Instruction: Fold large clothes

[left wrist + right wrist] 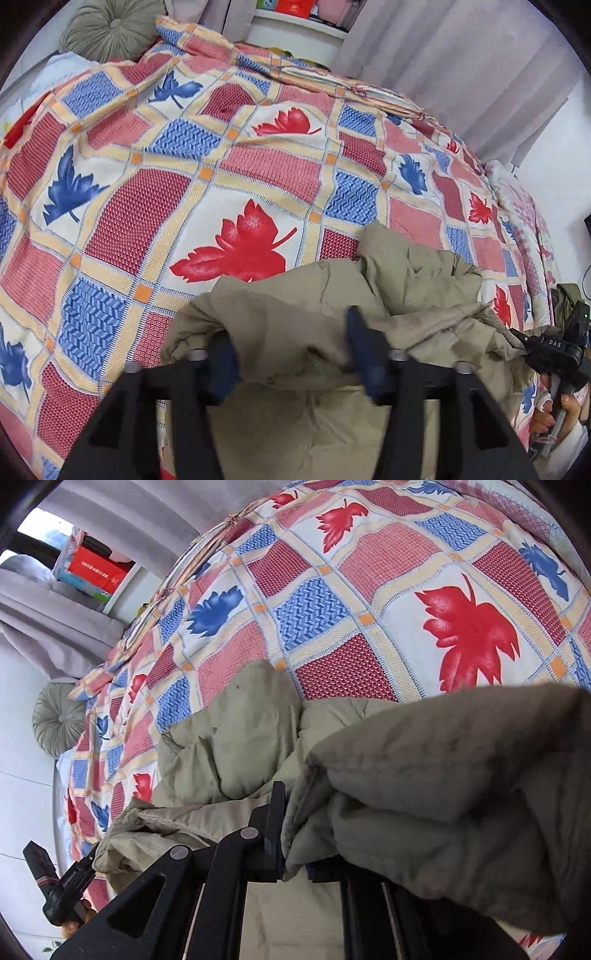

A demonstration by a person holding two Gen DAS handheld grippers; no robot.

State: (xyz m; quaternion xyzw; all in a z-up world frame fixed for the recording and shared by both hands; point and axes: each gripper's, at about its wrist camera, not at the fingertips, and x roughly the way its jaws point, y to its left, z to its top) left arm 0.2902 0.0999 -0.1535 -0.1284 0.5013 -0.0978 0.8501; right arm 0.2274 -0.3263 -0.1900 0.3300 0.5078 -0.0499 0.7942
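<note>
You face a bed [258, 155] spread with a patchwork cover [155, 221] of red, pink and blue squares and red and blue leaf prints. At its far left corner sits a round olive cushion [110, 31]. Beyond the far edge hang pale mauve curtains [461, 55], with a white shelf [295, 40] holding red and coloured boxes [94, 572]. The wall [554, 140] at the right is white. Daylight shows at a window [40, 530].
</note>
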